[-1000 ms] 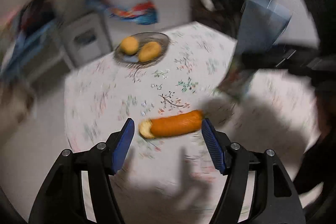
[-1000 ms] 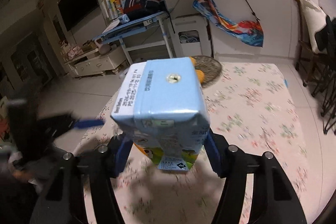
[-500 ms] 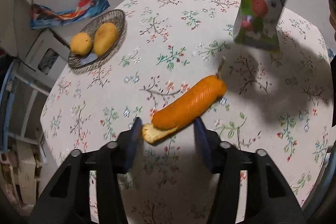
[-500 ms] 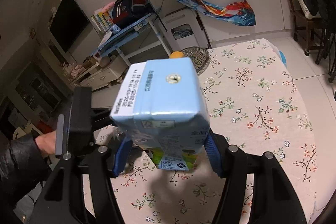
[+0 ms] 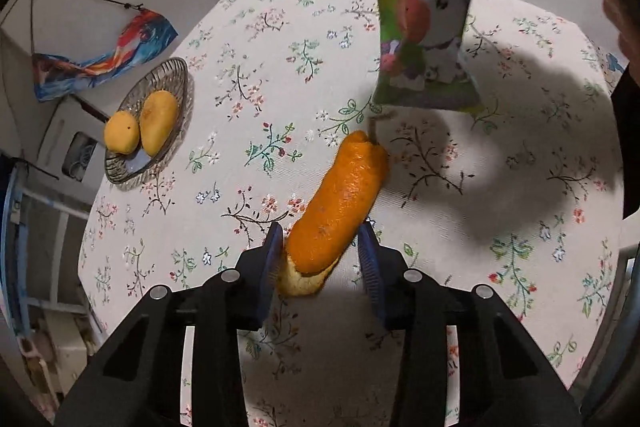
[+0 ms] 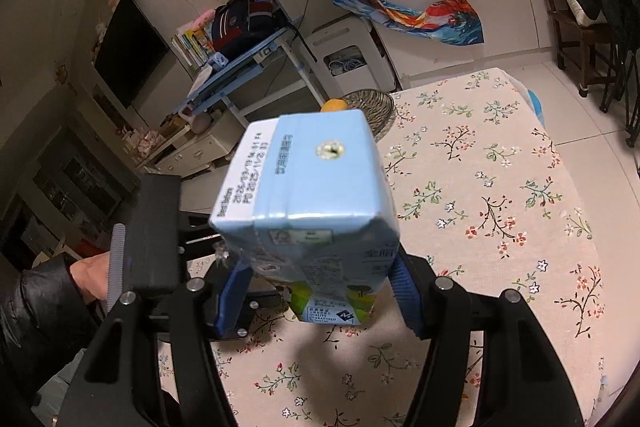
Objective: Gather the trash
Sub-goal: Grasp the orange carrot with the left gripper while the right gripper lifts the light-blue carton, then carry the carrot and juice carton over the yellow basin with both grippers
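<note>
Left gripper [image 5: 320, 259]: jaws closing around the near end of the orange peel [image 5: 338, 211], now narrower than a second ago; the peel is straddled but contact is not clearly seen. A pickup is judged imminent. Right gripper [image 6: 316, 291]: clamped on the milk carton [image 6: 308, 195], held above the peel's far end. Floral tablecloth [image 5: 500, 187]: peel lying mid-cloth. Glass bowl [image 5: 176, 83] with two yellow fruits, well left of the peel. White cabinet beyond, scarf hung.

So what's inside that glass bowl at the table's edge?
The glass bowl holds two yellow-orange fruits lying side by side, with a pale bluish patch under them. What lies beneath the fruits is covered.
</note>
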`<state>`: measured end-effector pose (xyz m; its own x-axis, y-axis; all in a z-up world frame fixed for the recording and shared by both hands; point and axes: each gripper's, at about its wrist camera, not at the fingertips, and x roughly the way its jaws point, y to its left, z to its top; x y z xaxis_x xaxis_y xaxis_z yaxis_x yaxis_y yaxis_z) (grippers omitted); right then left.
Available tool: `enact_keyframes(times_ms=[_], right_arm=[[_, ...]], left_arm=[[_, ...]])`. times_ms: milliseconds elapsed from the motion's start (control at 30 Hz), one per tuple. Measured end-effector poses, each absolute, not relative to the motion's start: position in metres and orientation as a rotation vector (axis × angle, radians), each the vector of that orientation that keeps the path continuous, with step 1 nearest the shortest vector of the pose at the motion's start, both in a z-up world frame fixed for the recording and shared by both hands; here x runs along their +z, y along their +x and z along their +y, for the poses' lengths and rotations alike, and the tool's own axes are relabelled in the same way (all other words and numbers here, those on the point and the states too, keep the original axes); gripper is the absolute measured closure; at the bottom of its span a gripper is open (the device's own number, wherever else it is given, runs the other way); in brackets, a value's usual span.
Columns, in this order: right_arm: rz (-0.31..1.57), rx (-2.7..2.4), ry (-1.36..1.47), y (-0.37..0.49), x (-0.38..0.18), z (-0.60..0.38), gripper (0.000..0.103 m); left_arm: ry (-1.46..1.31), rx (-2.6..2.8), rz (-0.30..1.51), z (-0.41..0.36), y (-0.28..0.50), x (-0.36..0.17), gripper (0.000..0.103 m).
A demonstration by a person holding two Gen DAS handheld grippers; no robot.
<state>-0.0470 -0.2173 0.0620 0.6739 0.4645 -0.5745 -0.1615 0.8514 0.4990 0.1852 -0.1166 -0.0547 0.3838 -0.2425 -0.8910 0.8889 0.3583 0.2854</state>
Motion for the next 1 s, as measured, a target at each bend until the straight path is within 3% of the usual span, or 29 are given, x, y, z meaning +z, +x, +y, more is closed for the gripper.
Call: enact_keyframes(times_ms=[267,633,1000], right_arm=[[0.755,0.357,0.427,-0.047,0.063,-0.220,0.041],[0.721,0.371,0.421,-0.072,0.076,-0.217,0.041],[0.726,0.411,0.437,-0.133,0.068,-0.190,0.041]], left_arm=[[0.706,-0.764,0.900,-0.113,0.187,-0.056,0.092],[0.257,-0.541,0.932,-0.037,0.143,-0.021,0.094],[0.119,-0.410,0.823,-0.004,0.065,0.014,0.094]])
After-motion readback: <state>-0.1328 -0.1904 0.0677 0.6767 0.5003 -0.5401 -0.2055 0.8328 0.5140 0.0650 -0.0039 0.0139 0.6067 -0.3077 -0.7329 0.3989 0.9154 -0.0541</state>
